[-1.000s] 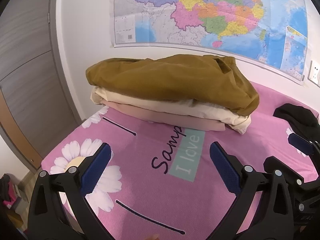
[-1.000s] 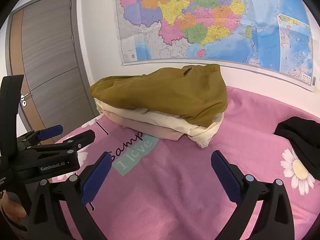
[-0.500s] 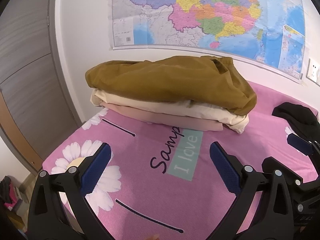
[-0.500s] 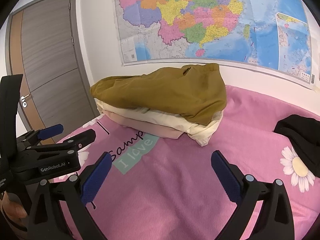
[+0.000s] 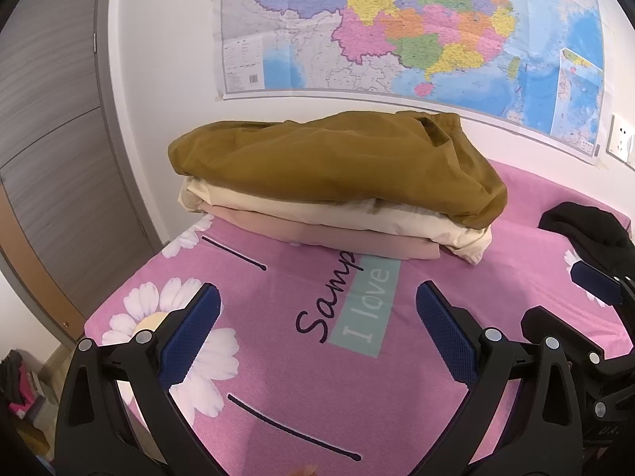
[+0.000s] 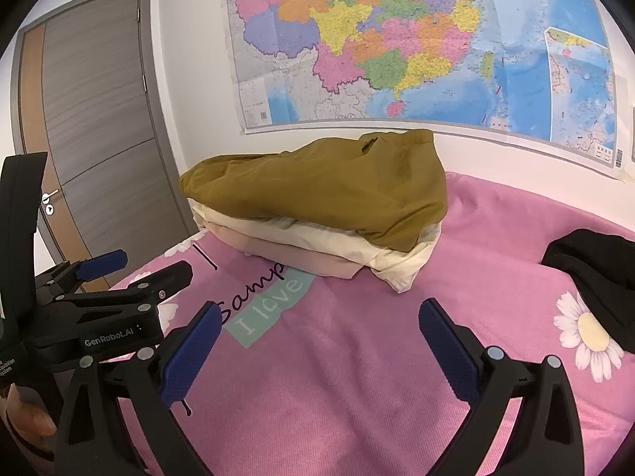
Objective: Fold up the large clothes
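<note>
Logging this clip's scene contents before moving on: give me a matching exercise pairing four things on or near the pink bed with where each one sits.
Things:
1. mustard-brown folded garment
2. dusty-pink folded garment
3. crumpled black garment
4. large colourful wall map

Places:
A. bottom of the stack, directly on the pink daisy-print bedspread
B. hanging on the white wall above the stack
C. top of the stack, over the cream folded garment
D. lying apart at the bed's right side

Pairs: 1-C, 2-A, 3-D, 4-B
</note>
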Demonstrator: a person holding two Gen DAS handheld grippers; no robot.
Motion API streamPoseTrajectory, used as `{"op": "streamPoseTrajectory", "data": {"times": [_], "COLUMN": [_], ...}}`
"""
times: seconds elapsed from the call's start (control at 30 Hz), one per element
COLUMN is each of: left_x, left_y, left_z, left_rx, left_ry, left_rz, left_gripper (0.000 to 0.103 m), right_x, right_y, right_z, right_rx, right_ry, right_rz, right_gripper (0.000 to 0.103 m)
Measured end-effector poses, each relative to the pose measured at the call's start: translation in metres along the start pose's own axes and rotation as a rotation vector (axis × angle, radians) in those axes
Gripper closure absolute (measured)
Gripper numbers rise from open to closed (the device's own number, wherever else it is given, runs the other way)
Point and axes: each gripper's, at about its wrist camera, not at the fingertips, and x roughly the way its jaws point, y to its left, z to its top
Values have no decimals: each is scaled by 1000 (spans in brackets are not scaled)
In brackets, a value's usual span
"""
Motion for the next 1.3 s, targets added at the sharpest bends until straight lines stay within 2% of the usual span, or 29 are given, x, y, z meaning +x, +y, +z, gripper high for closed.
{"op": "streamPoseTrajectory", "data": {"times": [1.3], "left_x": [4], "left_y": [-1], "left_z": [-2], "left_rx": [2], "left_ry": [3], "left_rz": [9], "left_gripper": [5], "right_x": [4], "right_y": [3], "right_z": [1], "right_rx": [11], "right_ry": [6], "right_rz": [11], "right_gripper": [6]}}
